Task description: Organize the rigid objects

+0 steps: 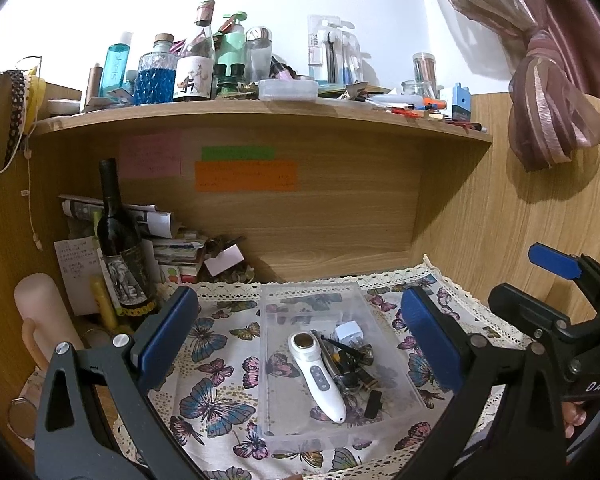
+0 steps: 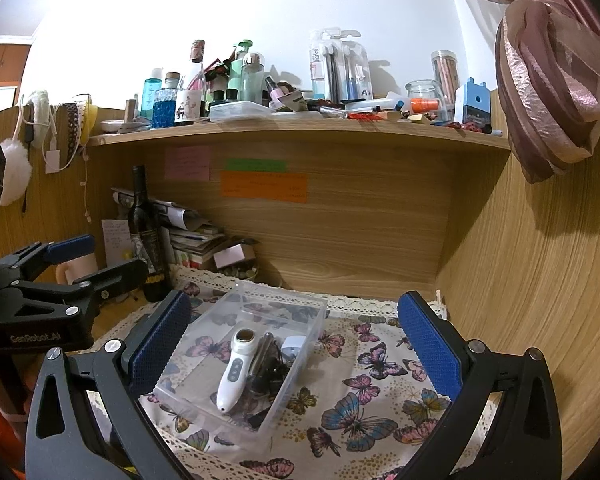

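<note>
A clear plastic box (image 1: 278,432) sits on the butterfly cloth (image 1: 212,400) and shows in the right wrist view too (image 2: 180,396). Inside lie a white handheld device (image 1: 320,376) (image 2: 234,372), a white plug adapter (image 1: 350,331) (image 2: 291,347) and several small dark items (image 1: 356,364). My left gripper (image 1: 298,336) is open and empty, hovering above the box. My right gripper (image 2: 294,352) is open and empty, with the box under its left finger. Each gripper shows in the other's view, the right gripper (image 1: 556,280) and the left gripper (image 2: 72,264).
A dark wine bottle (image 1: 120,240) and stacked papers (image 1: 172,240) stand at the back left. A shelf (image 1: 260,114) above carries several bottles and pens. A pink cylinder (image 1: 40,312) stands left. Wooden walls close in at the back and right (image 2: 540,280). A curtain (image 2: 548,100) hangs at the right.
</note>
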The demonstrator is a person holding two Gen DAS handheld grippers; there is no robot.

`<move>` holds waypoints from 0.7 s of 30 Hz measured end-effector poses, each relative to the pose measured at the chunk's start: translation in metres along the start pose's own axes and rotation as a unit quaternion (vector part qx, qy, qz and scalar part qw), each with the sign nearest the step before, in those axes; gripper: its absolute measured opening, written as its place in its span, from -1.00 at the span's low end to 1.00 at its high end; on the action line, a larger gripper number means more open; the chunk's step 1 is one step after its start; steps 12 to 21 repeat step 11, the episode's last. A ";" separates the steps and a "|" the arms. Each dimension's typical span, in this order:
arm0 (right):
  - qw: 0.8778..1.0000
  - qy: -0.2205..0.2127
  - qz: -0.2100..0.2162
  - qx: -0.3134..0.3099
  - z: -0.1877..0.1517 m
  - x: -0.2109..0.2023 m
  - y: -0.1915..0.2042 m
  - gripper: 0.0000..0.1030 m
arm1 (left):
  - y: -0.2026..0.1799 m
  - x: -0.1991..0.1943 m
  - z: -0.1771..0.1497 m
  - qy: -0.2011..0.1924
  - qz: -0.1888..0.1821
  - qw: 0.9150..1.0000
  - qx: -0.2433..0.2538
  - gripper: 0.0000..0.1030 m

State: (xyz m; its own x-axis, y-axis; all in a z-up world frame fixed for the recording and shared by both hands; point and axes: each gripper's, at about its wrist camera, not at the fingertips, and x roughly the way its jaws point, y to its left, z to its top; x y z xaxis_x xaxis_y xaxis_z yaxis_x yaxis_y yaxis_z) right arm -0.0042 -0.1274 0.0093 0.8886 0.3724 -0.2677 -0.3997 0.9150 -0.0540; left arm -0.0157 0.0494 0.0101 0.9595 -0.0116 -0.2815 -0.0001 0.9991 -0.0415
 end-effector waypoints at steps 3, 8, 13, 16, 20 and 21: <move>1.000 0.000 -0.001 0.000 0.000 0.000 0.000 1.00 | 0.000 0.001 0.000 -0.001 0.000 1.000 -0.001 1.00; 1.000 0.002 0.001 -0.002 -0.001 0.002 0.000 1.00 | 0.000 0.001 0.001 -0.003 -0.003 1.000 0.002 1.00; 1.000 0.004 0.001 -0.002 -0.001 0.003 0.001 1.00 | -0.001 0.001 0.002 -0.008 0.000 1.000 0.007 1.00; 1.000 0.004 0.001 -0.002 -0.001 0.003 0.001 1.00 | -0.001 0.001 0.002 -0.008 0.000 1.000 0.007 1.00; 1.000 0.004 0.001 -0.002 -0.001 0.003 0.001 1.00 | -0.001 0.001 0.002 -0.008 0.000 1.000 0.007 1.00; 1.000 0.004 0.001 -0.002 -0.001 0.003 0.001 1.00 | -0.001 0.001 0.002 -0.008 0.000 1.000 0.007 1.00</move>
